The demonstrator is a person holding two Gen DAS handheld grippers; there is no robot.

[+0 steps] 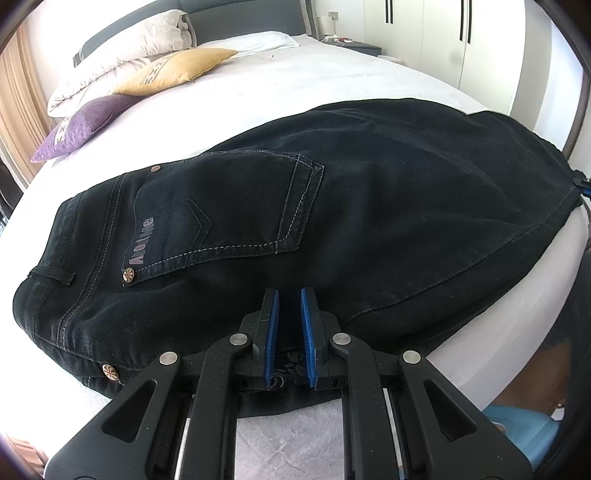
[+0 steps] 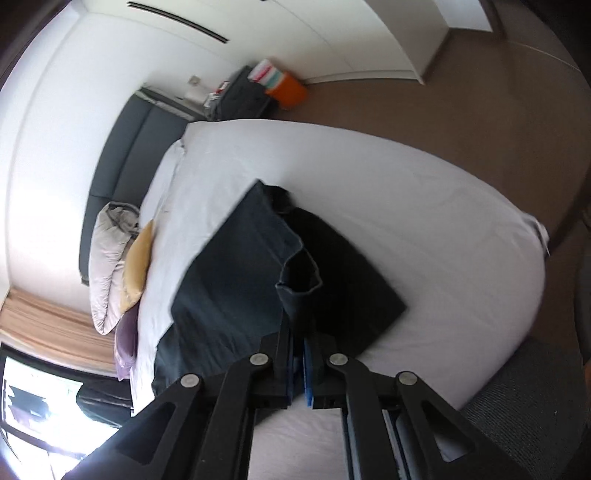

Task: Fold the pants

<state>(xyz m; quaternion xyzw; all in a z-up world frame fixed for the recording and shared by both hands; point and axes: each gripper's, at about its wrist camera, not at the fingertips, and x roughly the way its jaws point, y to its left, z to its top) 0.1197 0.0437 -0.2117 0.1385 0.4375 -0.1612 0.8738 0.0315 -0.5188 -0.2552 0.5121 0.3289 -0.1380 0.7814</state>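
Both grippers share one build. The left gripper (image 1: 289, 295), at the lower centre of its frame, has matte black linkage arms with triangular cut-outs, round silver pivot pins, bright metal rails below, and ribbed blue pads on black fingers. The right gripper (image 2: 298, 332) looks alike, slightly blurred.

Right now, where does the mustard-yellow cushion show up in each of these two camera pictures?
Left wrist view: the mustard-yellow cushion lies upper left, on the white bed, beside the purple cushion.
Right wrist view: it sits at the left, seen edge-on against the pale folded duvet.
Shared landmark: the dark grey headboard.
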